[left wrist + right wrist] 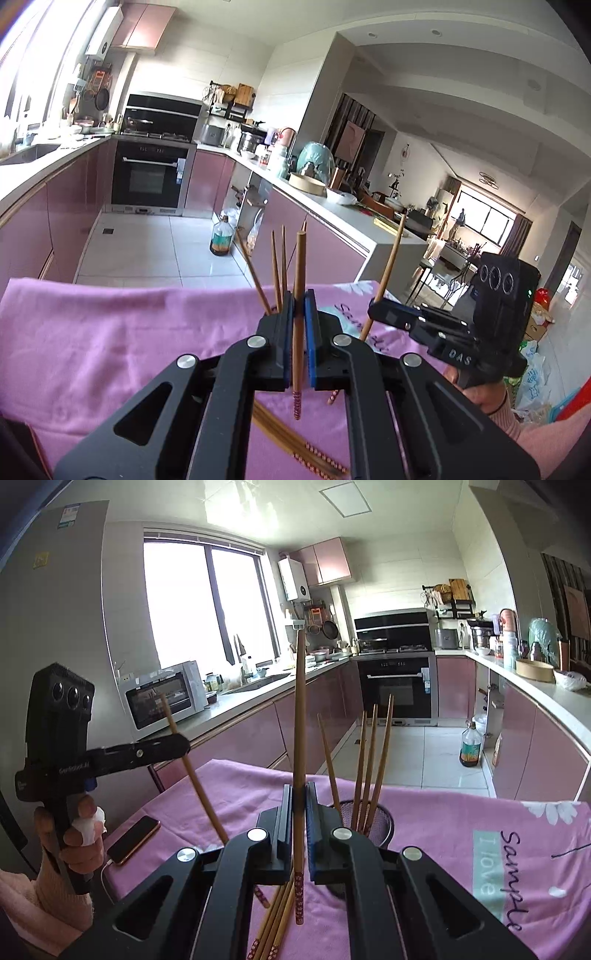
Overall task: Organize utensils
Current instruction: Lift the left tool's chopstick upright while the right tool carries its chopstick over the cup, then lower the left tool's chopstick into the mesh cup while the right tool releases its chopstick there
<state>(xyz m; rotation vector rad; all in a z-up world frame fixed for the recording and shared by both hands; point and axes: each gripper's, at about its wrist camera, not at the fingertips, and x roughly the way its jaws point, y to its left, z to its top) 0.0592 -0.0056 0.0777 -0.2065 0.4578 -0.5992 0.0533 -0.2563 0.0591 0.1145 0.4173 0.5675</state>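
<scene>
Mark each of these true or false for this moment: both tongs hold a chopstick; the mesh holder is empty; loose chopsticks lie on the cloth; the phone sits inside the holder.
1. Each tongs grips one chopstick. True: the left tongs clamp a chopstick, and the right tongs clamp another chopstick.
2. The mesh holder is empty. False: several chopsticks stand in it.
3. Loose chopsticks lie on the pink cloth. True.
4. The phone sits inside the holder. False: it lies flat on the cloth, apart from the holder.
</scene>
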